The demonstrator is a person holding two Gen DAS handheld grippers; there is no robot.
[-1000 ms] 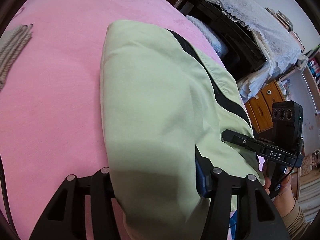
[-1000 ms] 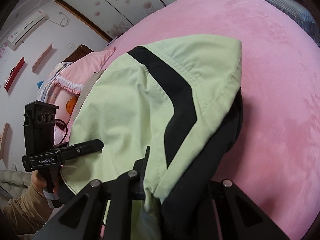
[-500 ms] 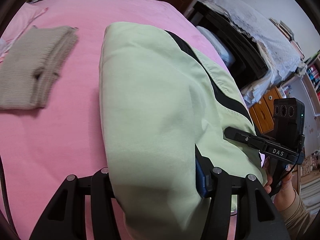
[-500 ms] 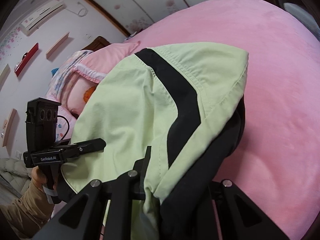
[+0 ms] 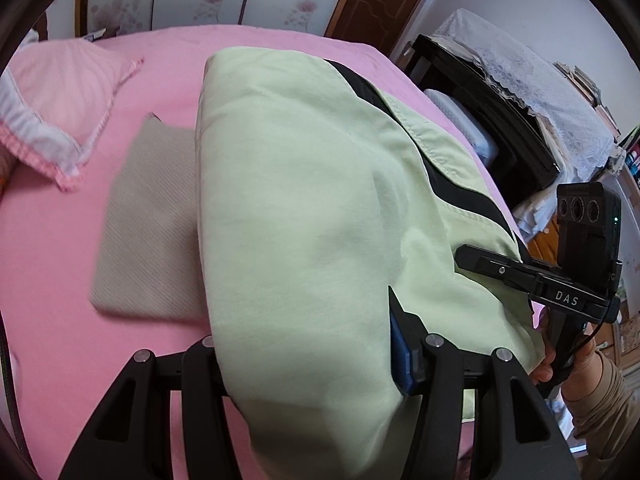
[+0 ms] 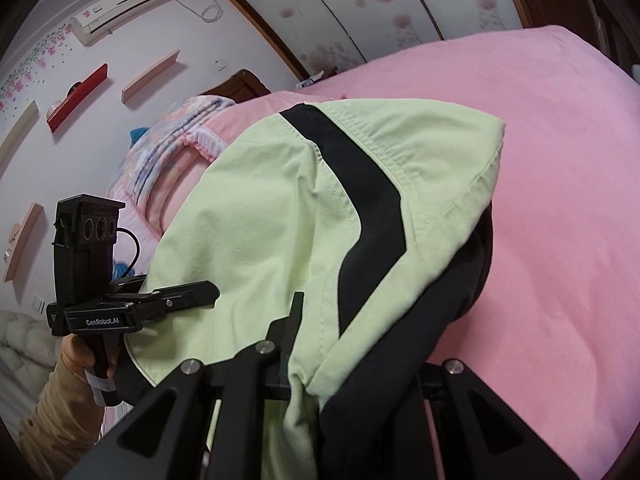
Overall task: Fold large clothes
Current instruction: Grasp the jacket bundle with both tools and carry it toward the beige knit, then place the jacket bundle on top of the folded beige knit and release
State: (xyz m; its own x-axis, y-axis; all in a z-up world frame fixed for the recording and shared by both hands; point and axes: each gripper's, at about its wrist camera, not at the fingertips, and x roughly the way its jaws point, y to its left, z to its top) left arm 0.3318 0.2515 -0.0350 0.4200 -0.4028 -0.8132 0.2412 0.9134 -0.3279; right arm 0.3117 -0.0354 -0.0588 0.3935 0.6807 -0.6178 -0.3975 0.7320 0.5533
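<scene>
Since a second ago your left view has swung left, bringing the folded beige knit (image 5: 148, 224) and the pink pillow (image 5: 68, 100) into sight, so you are carrying the folded green garment (image 5: 312, 208) across the pink bed (image 5: 44, 264) toward that knit. Your left gripper (image 5: 316, 364) is pinching the garment's near edge on the left, and your right gripper (image 6: 360, 368) is pinching the near edge on the right, where green and black layers bunch together. The garment hangs forward from both grips, its far end over the bed and already overlapping the knit's right side in the left view. The risk, as I judge it, is the loose black layer (image 6: 452, 292) sagging below the green on the right: if you lower unevenly it could slide out and undo the fold. Dragging the far end across the knit could also rumple that stack.
</scene>
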